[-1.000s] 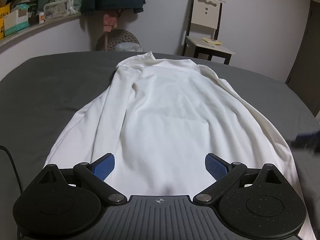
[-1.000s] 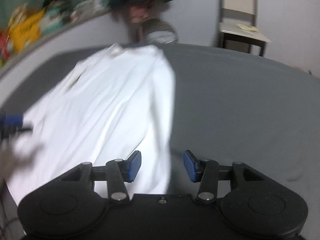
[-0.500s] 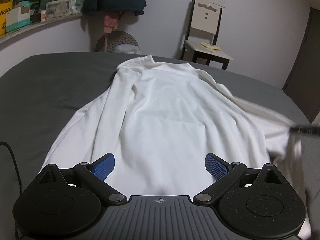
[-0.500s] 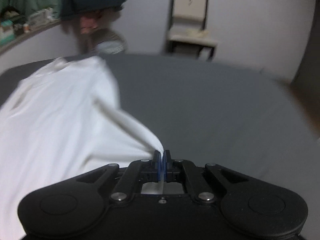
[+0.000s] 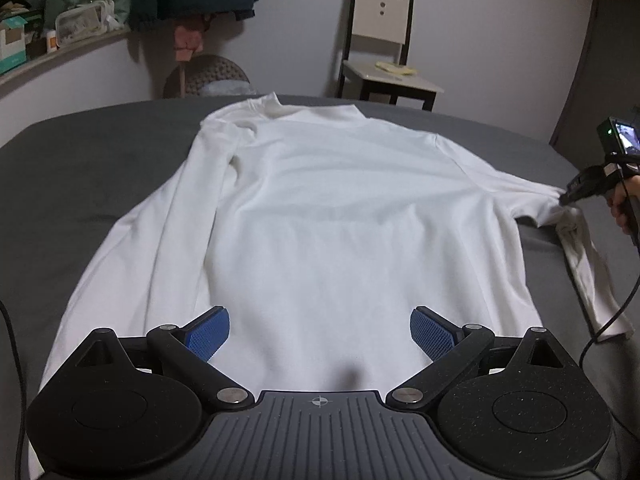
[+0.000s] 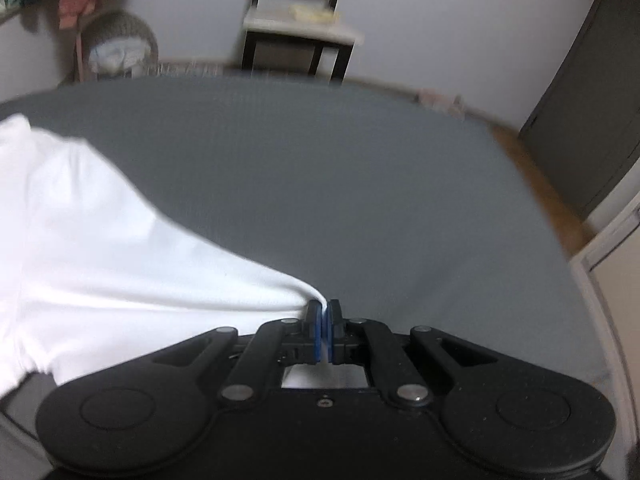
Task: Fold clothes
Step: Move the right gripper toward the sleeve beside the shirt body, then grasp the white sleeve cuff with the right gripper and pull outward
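White shirt (image 5: 340,216) | sleeve pinched in right hand-held gripper (image 6: 324,316) | bed (image 6: 320,168)

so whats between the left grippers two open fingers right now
Only the white shirt: in the left wrist view its hem end lies flat across the gap of the left gripper, on the grey bed. The fingers grip nothing.

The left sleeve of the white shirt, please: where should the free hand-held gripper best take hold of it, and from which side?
Probably at the left sleeve near its cuff end, from the outer left side: it lies flat along the shirt's body, its outer edge exposed on the grey bed.
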### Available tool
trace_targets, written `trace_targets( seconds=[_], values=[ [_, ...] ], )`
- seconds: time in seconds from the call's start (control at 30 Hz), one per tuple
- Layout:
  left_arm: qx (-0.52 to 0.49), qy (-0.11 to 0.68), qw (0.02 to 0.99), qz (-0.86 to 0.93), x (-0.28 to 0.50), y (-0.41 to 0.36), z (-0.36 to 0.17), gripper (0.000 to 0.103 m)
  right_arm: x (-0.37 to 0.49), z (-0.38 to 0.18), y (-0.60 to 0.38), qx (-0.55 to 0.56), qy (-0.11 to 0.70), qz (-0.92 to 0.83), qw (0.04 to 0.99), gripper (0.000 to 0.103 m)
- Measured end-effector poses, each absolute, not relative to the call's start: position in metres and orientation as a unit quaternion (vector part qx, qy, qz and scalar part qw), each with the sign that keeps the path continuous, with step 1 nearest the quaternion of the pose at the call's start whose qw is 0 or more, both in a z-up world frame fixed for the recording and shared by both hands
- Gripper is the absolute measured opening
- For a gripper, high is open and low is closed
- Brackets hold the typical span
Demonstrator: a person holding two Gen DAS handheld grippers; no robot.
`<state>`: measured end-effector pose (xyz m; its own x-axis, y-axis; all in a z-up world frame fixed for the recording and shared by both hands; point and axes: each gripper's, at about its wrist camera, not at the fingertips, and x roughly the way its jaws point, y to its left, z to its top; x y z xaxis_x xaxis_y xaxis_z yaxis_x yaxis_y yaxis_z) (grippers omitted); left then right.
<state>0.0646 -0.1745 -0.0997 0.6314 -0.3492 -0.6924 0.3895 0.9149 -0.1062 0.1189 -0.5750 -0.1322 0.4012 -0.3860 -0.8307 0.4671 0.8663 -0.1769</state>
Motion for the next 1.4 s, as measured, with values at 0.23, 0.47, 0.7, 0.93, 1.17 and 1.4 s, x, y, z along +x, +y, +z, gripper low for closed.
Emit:
trace_targets(
  seconds=[0.23, 0.47, 0.7, 0.93, 1.17, 1.4],
  values=[
    [0.02, 0.385, 0.899, -0.21, 0.066, -0.174, -0.101, 0.098, 0.045, -0.112, -0.587, 0.12, 0.416, -0.244, 0.868, 0.038],
    [0.002, 0.373, 0.904, -0.21, 0.054, -0.166, -0.089, 0.098, -0.046, -0.125, -0.579, 0.253, 0.436, -0.181, 0.844, 0.035],
    [0.004, 0.363, 0.911, -0.195, 0.046, -0.162, -0.083, 0.098, -0.069, -0.134, -0.548, 0.259, 0.416, -0.188, 0.852, 0.024],
    [0.01, 0.364, 0.913, -0.182, 0.044, -0.16, -0.082, 0.098, -0.071, -0.112, -0.555, 0.232, 0.41, -0.208, 0.857, 0.002],
    [0.026, 0.368, 0.912, -0.182, 0.047, -0.167, -0.087, 0.098, -0.077, -0.072, -0.626, 0.118, 0.419, -0.32, 0.842, 0.002],
    [0.043, 0.375, 0.908, -0.181, 0.05, -0.172, -0.094, 0.098, -0.06, -0.109, -0.663, 0.126, 0.419, -0.358, 0.825, 0.006]
  ],
)
